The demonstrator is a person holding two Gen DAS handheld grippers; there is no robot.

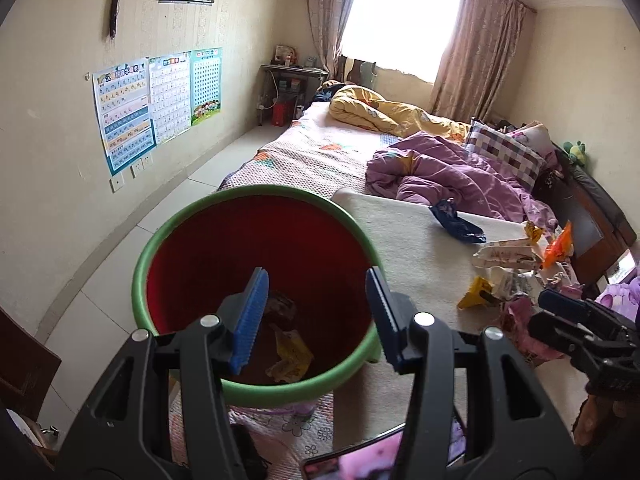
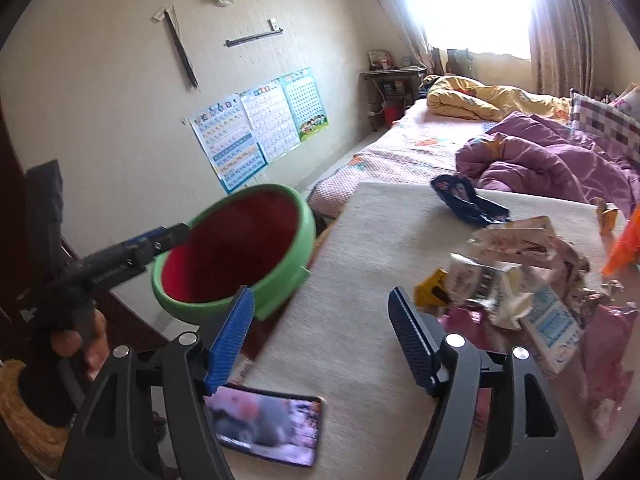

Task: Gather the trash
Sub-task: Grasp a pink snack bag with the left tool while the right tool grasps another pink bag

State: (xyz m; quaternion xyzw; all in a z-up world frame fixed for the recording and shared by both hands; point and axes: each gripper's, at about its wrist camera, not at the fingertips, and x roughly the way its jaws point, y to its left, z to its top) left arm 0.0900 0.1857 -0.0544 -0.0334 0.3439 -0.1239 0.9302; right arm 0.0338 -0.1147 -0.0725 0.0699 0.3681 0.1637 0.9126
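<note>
left hand-held gripper (image 1: 316, 316) | jaws apart | above bin (image 1: 160, 248) | wrappers (image 1: 290, 354) inside

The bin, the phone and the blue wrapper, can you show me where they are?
bin (image 1: 160, 248): left wrist view, on its green rim.
phone (image 2: 266, 426): right wrist view, middle of its lit screen.
blue wrapper (image 2: 466, 200): right wrist view, middle of the crumpled foil.

bin (image 1: 256, 280) mouth open | wrapper pile (image 2: 520, 280) blocks R | phone (image 2: 266, 426) nr edge

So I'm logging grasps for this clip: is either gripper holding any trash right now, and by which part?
Nothing is held. The left gripper hangs open over the bin; the right gripper is open above the table, beside the wrapper pile.
</note>
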